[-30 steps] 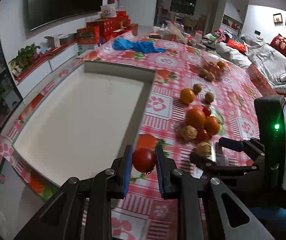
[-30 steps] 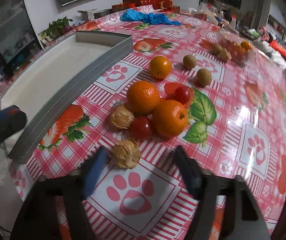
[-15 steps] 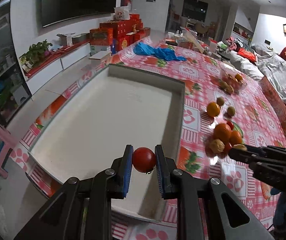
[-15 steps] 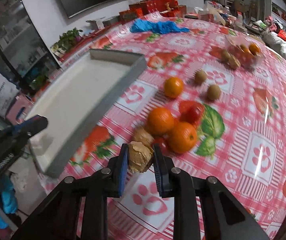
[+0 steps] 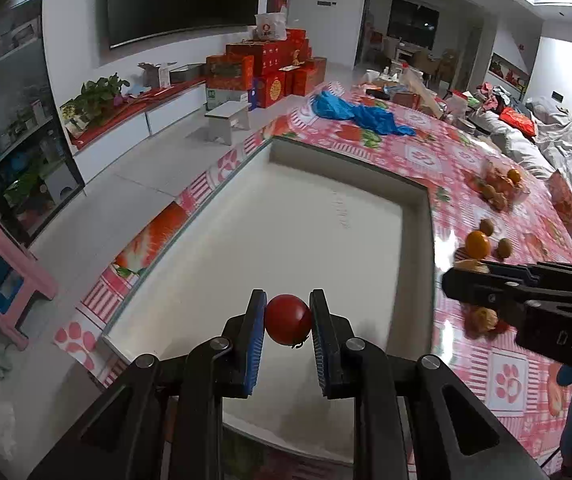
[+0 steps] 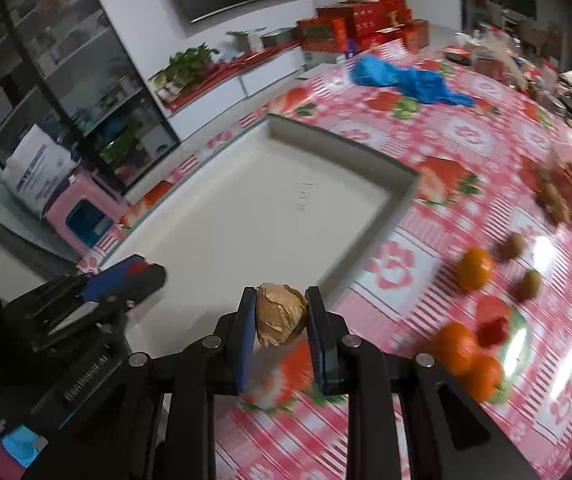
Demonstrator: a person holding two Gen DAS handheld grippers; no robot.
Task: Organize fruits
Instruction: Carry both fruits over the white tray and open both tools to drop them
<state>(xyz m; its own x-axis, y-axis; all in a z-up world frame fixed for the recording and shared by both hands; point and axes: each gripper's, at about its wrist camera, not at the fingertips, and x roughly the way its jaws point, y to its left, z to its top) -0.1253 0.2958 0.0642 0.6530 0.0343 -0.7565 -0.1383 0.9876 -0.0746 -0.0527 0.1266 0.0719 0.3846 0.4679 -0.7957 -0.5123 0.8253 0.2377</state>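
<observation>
My left gripper (image 5: 288, 312) is shut on a small red tomato (image 5: 288, 319) and hangs over the near part of a shallow grey tray (image 5: 350, 152). My right gripper (image 6: 281, 312) is shut on a tan, papery husked fruit (image 6: 279, 314), held above the tray's right rim (image 6: 366, 252). The right gripper also shows at the right of the left wrist view (image 5: 452, 278). The left gripper shows at the lower left of the right wrist view (image 6: 141, 274). Loose oranges (image 6: 474, 268), kiwis (image 6: 529, 285) and a red tomato (image 6: 496, 330) lie on the tablecloth to the right.
A red-and-pink checked tablecloth (image 5: 506, 376) covers the table. A blue plastic bag (image 5: 360, 114) lies beyond the tray. A clear bag of fruit (image 5: 502, 184) sits far right. A pink stool (image 5: 1, 280) stands on the floor at left, red boxes (image 5: 261, 68) at the back.
The right gripper closed on the husked fruit, lifted it off the cloth and carried it left toward the tray. The left gripper moved with the tomato from the tray's rim to over its floor.
</observation>
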